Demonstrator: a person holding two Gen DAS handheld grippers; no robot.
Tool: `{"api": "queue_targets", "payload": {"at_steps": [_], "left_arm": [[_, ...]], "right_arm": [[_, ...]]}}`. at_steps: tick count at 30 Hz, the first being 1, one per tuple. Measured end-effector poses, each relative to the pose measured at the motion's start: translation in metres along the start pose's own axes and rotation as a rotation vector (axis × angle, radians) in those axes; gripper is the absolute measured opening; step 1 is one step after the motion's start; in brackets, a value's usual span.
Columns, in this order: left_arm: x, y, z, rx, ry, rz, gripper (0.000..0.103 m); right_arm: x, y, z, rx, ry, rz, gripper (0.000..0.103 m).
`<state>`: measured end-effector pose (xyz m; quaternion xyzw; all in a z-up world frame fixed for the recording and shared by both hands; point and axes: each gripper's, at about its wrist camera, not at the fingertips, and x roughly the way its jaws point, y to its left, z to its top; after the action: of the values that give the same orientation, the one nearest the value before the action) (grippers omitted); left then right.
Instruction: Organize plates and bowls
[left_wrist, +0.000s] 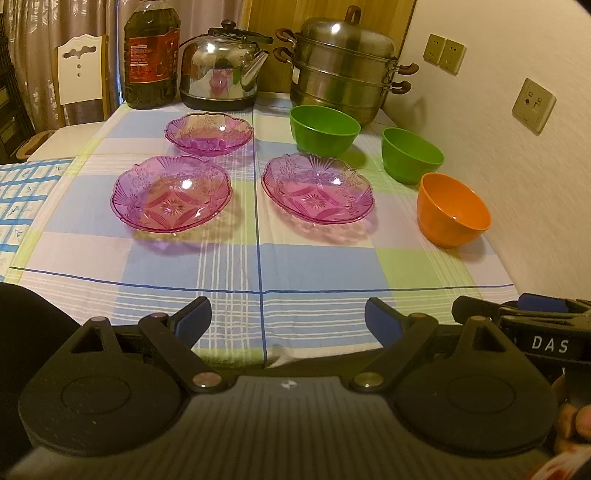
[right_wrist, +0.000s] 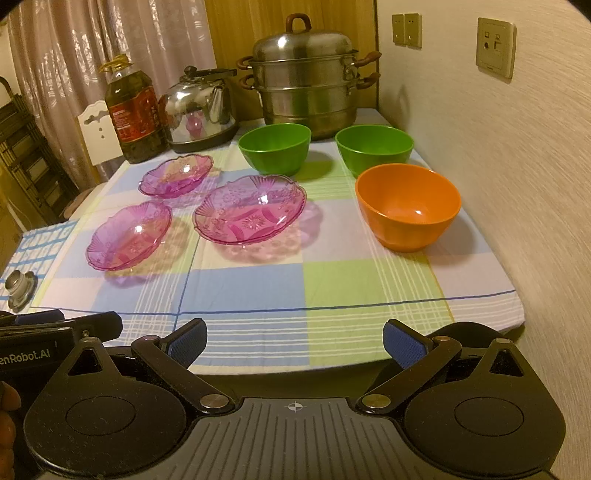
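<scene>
Three pink glass plates lie apart on the checked tablecloth: one at the back (left_wrist: 209, 133) (right_wrist: 176, 175), one front left (left_wrist: 172, 192) (right_wrist: 129, 235), one in the middle (left_wrist: 317, 188) (right_wrist: 250, 209). Two green bowls (left_wrist: 324, 128) (left_wrist: 411, 153) (right_wrist: 274, 147) (right_wrist: 373, 148) stand behind an orange bowl (left_wrist: 453, 209) (right_wrist: 407, 206) along the wall side. My left gripper (left_wrist: 288, 320) hangs open over the table's near edge, with nothing between its fingers. My right gripper (right_wrist: 294, 342) is open too, at the near edge, empty; it also shows at the right edge in the left wrist view.
At the back stand an oil bottle (left_wrist: 150, 55) (right_wrist: 133, 110), a steel kettle (left_wrist: 221, 66) (right_wrist: 199, 110) and a stacked steamer pot (left_wrist: 343, 66) (right_wrist: 307, 77). A wall with sockets (right_wrist: 495, 47) runs along the right. A chair (left_wrist: 81, 74) and a small metal object (right_wrist: 19, 285) are on the left.
</scene>
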<state>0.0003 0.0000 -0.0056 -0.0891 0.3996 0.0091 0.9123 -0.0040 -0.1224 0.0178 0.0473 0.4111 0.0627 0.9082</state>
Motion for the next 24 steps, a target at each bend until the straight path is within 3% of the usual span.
{"api": "queue_targets", "payload": {"at_steps": [24], "left_arm": [[0.0006,-0.0012,0.0005,0.0,0.004,-0.003,0.089]], "right_arm": [[0.0022,-0.0002,0.0012,-0.001,0.002,0.002,0.101]]}}
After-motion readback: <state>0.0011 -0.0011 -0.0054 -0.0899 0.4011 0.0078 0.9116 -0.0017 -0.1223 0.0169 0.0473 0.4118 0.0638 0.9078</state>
